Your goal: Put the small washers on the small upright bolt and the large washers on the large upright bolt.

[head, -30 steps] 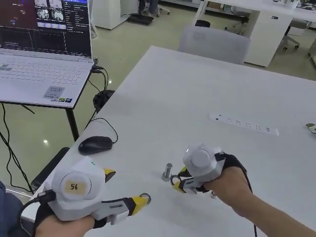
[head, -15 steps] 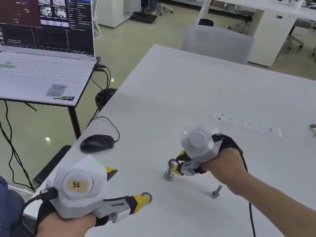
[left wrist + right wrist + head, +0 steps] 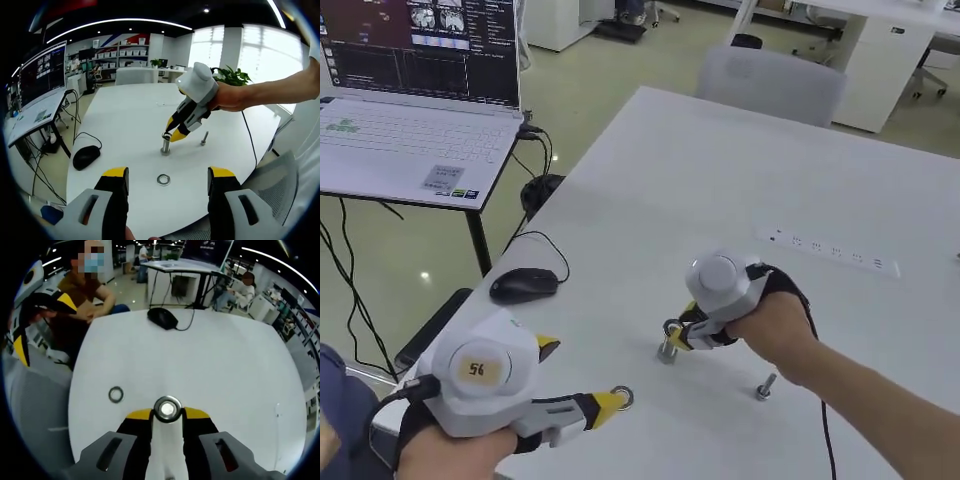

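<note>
Open-plan office: white worktable (image 3: pixel 720 170), grey chair (image 3: pixel 770 80) at far edge, open laptop (image 3: pixel 410 130) at left, pale floor (image 3: pixel 580 100), tall windows (image 3: pixel 250 47), curved ceiling light strip (image 3: pixel 120 23).

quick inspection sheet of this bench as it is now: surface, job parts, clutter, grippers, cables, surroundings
surface: white table, mostly bare
job's things: large upright bolt; small upright bolt apart from it; loose washer flat on the table; held washer at the large bolt's top
clutter: mouse; power strip
grippers: left gripper open, loose washer ahead of its jaws; right gripper shut on the held washer
cables: mouse cable; dark cables by the laptop stand
surroundings: laptop on a side stand; chair; seated people past the table edge
</note>
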### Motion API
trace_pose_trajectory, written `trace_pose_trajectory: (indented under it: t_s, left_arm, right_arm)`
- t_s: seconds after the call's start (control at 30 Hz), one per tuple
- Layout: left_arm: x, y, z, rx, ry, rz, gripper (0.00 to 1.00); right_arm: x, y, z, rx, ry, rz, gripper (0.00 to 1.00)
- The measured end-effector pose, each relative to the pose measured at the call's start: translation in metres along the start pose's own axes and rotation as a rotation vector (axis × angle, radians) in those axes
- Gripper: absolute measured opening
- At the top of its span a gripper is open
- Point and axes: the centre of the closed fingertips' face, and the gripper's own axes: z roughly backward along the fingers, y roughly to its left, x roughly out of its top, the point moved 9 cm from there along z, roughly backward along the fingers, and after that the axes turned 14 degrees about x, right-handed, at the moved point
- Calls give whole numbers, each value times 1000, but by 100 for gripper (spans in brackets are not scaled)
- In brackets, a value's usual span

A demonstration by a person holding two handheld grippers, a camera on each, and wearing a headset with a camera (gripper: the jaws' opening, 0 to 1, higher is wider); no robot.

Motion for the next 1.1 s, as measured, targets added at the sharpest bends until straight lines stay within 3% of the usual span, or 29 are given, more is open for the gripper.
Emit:
trace_pose_trajectory:
  t_s: [1.1]
  left_arm:
    - [-4, 3, 0, 8, 8, 10, 63]
  right_arm:
    - [-14, -10, -35, 40, 65, -69, 24]
